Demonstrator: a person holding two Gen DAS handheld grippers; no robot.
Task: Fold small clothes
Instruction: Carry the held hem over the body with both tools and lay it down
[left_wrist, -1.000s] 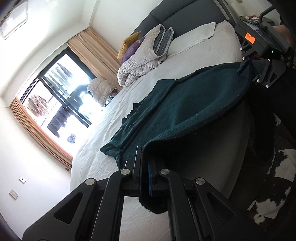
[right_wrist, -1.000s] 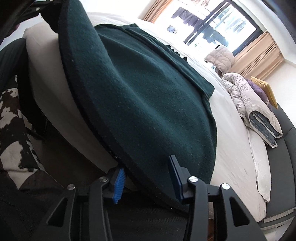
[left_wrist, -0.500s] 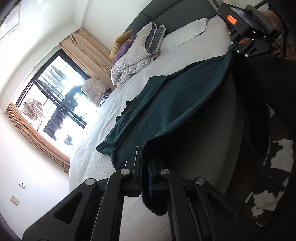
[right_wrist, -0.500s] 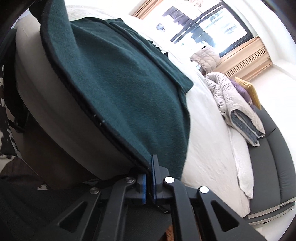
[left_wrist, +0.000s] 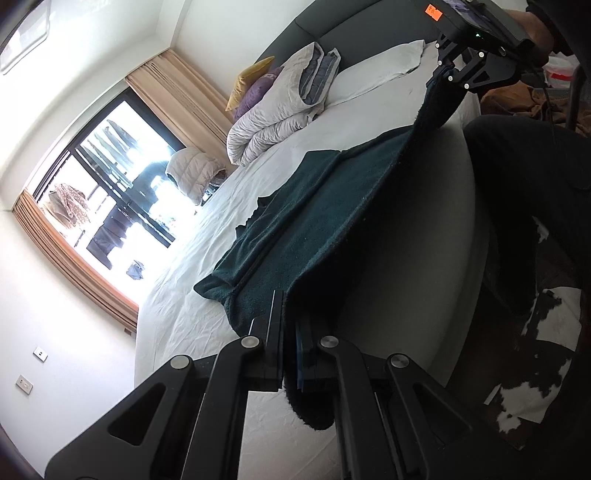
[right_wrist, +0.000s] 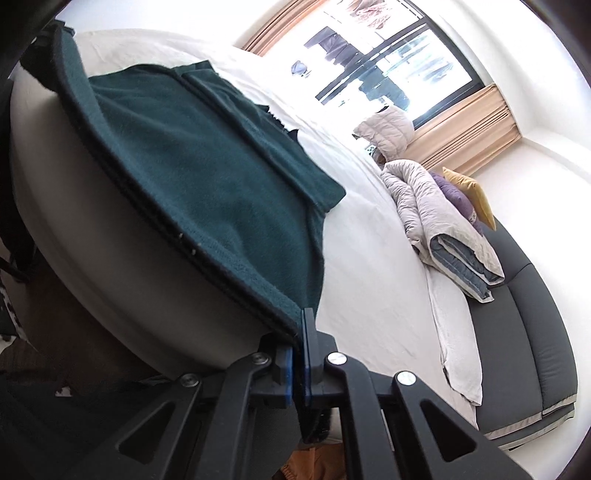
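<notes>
Bedroom w/ a big bed (left_wrist: 207, 280) under a white sheet, lightly creased, edge of the mattress rounded where it drops to the floor. Dark grey padded headboard (right_wrist: 524, 332) curves round the far end. On the bed near the headboard: a folded quilt (left_wrist: 280, 107), pale w/ puffy stitched channels & a grey-blue inner layer showing at the fold; behind it a purple cushion (left_wrist: 255, 92) & a yellow cushion (left_wrist: 249, 74); a flat white pillow (left_wrist: 376, 70) beside them. A second puffy pale bundle (left_wrist: 192, 170) sits by the window (left_wrist: 110, 184), which is wide, black-framed, very bright, w/ clothes hanging outside. Tan pleated curtains (left_wrist: 177, 96) on both sides, white walls, two sockets low on the wall. Floor by the bed has a black & white cowhide-pattern rug (left_wrist: 535, 369). Task item: a dark green fleece (left_wrist: 314, 221), fuzzy nap, thick rolled hem, lying on the sheet near the bed's edge w/ its near hem lifted off the mattress & stretched fairly straight btwn the two tools; the far part still lies flat on the sheet, partly doubled. Left gripper (left_wrist: 290, 325) is closed tight on one hem corner, a tuft of fabric hanging below the pads. Right gripper (right_wrist: 297, 332) is clamped on the other corner, blue pads pinching the hem. A person's dark trouser leg stands beside the bed.
</notes>
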